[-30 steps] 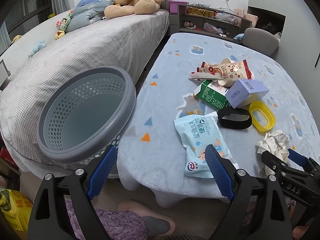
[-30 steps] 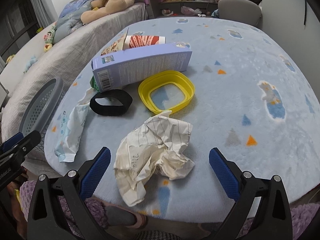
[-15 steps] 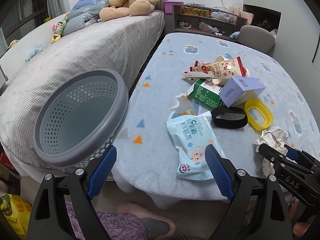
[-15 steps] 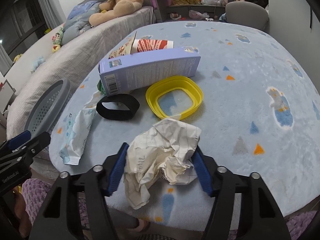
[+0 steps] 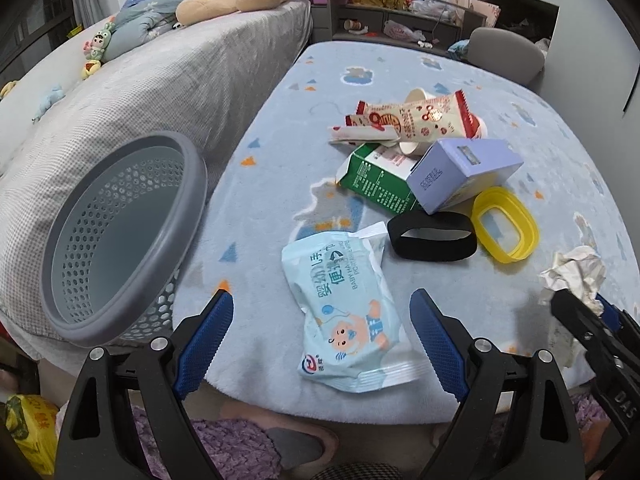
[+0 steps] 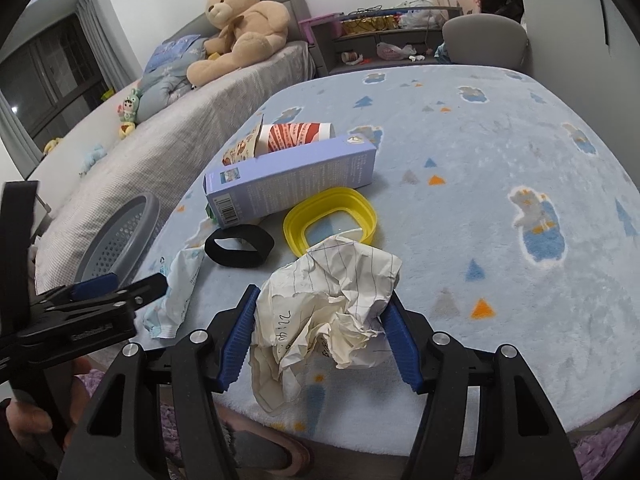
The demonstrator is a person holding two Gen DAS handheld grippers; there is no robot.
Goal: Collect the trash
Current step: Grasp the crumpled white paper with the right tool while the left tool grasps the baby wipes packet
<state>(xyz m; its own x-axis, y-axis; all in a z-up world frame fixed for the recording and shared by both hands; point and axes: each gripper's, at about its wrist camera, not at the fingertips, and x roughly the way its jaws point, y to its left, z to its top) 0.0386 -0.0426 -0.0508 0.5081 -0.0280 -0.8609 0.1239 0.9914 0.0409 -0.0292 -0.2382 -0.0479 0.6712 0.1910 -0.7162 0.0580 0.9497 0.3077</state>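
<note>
**First piece gripped, basket empty**

Right gripper clamps the crumpled paper between its blue pads, near the table's front edge. Left gripper is spread wide, empty, straddling the wipes packet. Basket holds nothing, so nearly all is left: purple box, green carton, snack wrapper, black band, yellow ring. Only the left view shows the basket's inside; only the right view shows the pads pressing the paper.

Right gripper clamped on crumpled paper — left gripper agape.
</note>
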